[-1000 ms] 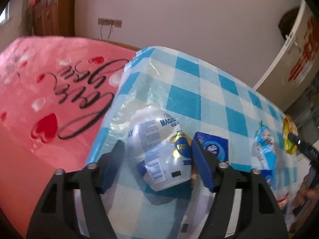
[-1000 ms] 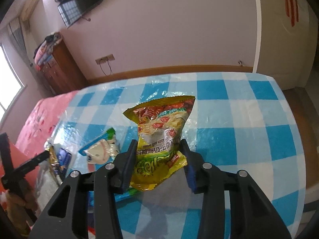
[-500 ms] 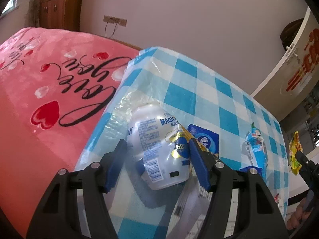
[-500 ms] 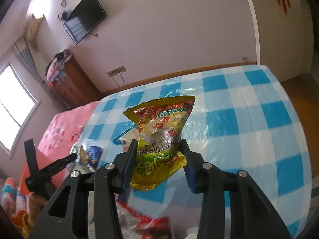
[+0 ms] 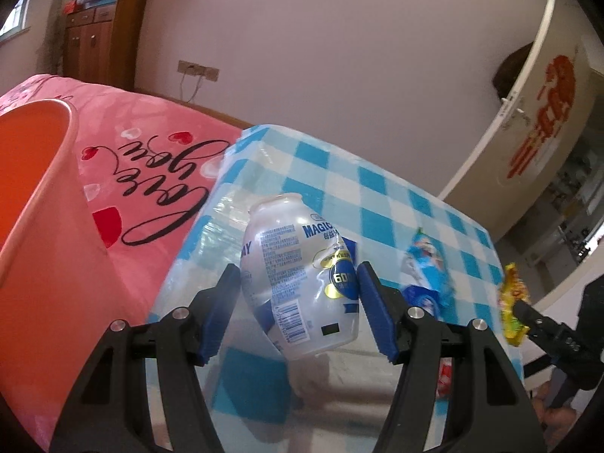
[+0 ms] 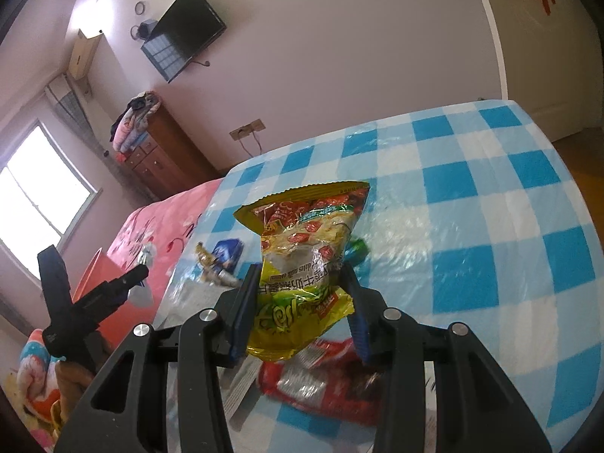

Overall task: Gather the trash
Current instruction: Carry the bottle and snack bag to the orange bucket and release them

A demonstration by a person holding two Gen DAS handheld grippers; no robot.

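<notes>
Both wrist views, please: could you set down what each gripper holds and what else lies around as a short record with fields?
left gripper: shut on a clear plastic bottle, lifted off the table
right gripper: shut on a yellow snack bag, held upright
bin: orange bucket, at the left of the left wrist view, beside the table
table: blue-checked tablecloth under clear plastic
left on table: red wrapper, blue wrapper, blue packet
beyond the bucket: pink blanket

Both hand-held grippers (image 5: pixel 298 302) (image 6: pixel 302 302) clamped, angled downward.
</notes>
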